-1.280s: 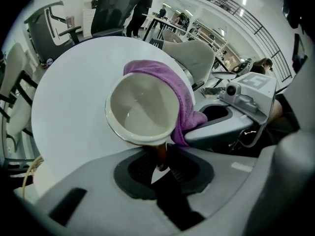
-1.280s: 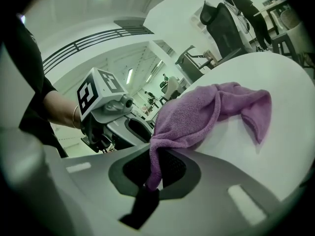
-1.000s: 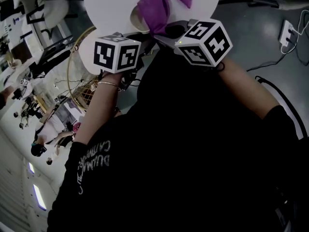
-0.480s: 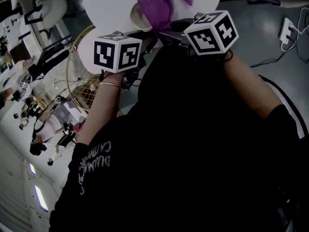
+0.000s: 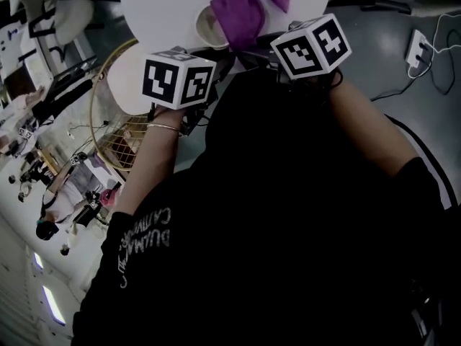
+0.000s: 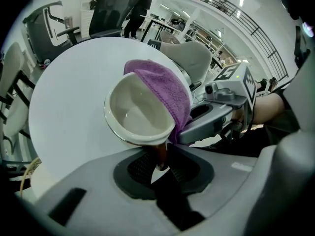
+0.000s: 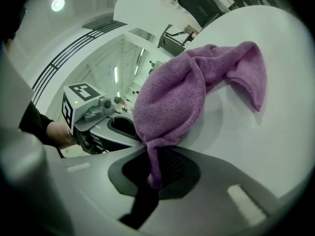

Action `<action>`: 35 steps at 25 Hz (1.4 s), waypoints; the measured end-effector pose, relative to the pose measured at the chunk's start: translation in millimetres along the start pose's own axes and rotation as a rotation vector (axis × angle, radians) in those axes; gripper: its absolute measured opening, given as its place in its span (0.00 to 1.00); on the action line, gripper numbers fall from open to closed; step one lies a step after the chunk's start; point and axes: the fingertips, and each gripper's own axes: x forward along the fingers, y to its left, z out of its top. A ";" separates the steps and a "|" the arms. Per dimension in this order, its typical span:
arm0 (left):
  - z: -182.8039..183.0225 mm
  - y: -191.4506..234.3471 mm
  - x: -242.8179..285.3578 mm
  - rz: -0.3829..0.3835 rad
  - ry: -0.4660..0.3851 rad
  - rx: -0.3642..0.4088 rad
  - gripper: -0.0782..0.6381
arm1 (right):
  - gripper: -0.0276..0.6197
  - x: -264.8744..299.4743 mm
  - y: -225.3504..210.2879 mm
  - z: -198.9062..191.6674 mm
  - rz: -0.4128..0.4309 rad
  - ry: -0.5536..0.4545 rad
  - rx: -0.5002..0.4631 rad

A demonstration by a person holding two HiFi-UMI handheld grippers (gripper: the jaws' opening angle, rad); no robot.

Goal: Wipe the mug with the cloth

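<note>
Fuzzy purple cloth (image 7: pixel 172 97) draped over glossy round mug (image 6: pixel 135 113).

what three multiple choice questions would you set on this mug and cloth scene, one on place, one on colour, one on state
1. Where is the cloth?
A. draped over one side of the rim of the mug
B. spread flat on the floor
C. hung over a chair back

2. What colour is the cloth?
A. green
B. yellow
C. purple

3. What is the left gripper doing?
A. standing open and empty
B. shut on the mug's handle
C. shut on the cloth

Answers: 1 A, the left gripper view shows the cloth lapped over the rim. 2 C, it is purple in every view. 3 B, the dark handle sits pinched between its jaws, and it is the right gripper that pinches the cloth.
</note>
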 end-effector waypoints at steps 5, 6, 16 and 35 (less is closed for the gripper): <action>0.4 1.6 -0.1 -0.023 0.020 0.028 0.21 | 0.08 3.7 -10.3 -2.1 -0.055 0.063 0.070; -1.1 2.8 -0.5 -0.027 0.024 0.032 0.22 | 0.08 5.7 -11.5 -2.9 -0.058 0.076 0.088; -6.3 9.2 -6.8 -0.056 0.101 0.100 0.21 | 0.08 13.7 -17.0 -3.1 -0.088 0.141 0.203; -8.3 14.8 -11.4 -0.129 0.267 0.259 0.22 | 0.08 -5.8 -43.0 7.2 -0.263 0.231 0.220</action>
